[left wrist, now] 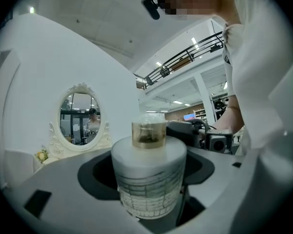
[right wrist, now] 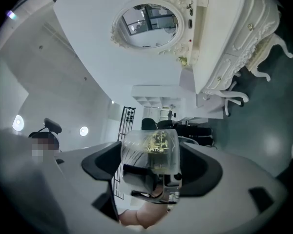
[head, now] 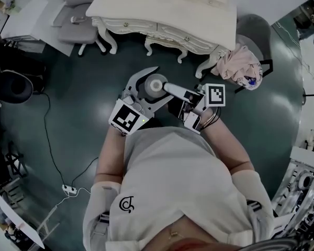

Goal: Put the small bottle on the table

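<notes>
Counter (head: 167,7) well apart, ahead of person. Left tongs (head: 156,86) clamped on small bottle (left wrist: 149,172) body; right tongs (right wrist: 151,169) closed on cap end. Bottle held mid-air over floor. Placement not yet done: carry, set down and release remain.

Illegible print on small bottle (left wrist: 147,179)

Both forearms fold inward before the torso. The left gripper (head: 155,86) clamps its fingers on the small bottle (left wrist: 147,174), and the right gripper (head: 175,91) fingers grip its cap.
</notes>
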`<move>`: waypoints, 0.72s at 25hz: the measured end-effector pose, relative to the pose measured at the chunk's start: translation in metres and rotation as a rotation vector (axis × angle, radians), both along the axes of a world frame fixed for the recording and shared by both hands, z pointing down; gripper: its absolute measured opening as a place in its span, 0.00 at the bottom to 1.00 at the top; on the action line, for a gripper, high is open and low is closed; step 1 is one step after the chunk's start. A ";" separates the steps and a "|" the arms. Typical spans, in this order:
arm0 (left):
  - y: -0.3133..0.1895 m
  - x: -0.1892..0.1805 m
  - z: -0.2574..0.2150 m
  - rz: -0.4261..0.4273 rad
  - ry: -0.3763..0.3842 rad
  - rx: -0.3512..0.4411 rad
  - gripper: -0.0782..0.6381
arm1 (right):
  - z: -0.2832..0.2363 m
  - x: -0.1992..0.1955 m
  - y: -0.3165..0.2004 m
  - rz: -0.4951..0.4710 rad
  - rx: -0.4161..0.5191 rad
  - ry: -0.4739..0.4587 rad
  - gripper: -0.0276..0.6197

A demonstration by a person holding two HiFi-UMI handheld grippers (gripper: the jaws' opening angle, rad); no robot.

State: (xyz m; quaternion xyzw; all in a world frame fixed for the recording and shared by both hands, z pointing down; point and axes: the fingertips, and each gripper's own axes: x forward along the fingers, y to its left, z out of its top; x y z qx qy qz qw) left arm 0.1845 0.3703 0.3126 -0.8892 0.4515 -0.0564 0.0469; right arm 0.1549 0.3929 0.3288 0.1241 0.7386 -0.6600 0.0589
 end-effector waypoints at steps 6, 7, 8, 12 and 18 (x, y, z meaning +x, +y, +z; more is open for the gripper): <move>-0.053 -0.072 -0.007 0.077 -0.048 0.047 0.60 | 0.001 -0.074 -0.055 0.053 0.012 -0.001 0.60; -0.061 -0.081 -0.006 0.087 -0.044 0.045 0.60 | 0.002 -0.083 -0.063 0.059 0.013 0.002 0.60; -0.068 -0.089 -0.005 0.095 -0.039 0.043 0.60 | 0.002 -0.092 -0.070 0.064 0.015 0.005 0.60; -0.097 -0.113 0.001 0.112 -0.032 0.034 0.60 | 0.007 -0.116 -0.100 0.084 0.016 0.015 0.60; -0.157 -0.131 0.018 0.122 -0.033 0.019 0.60 | 0.023 -0.134 -0.160 0.102 -0.005 0.013 0.60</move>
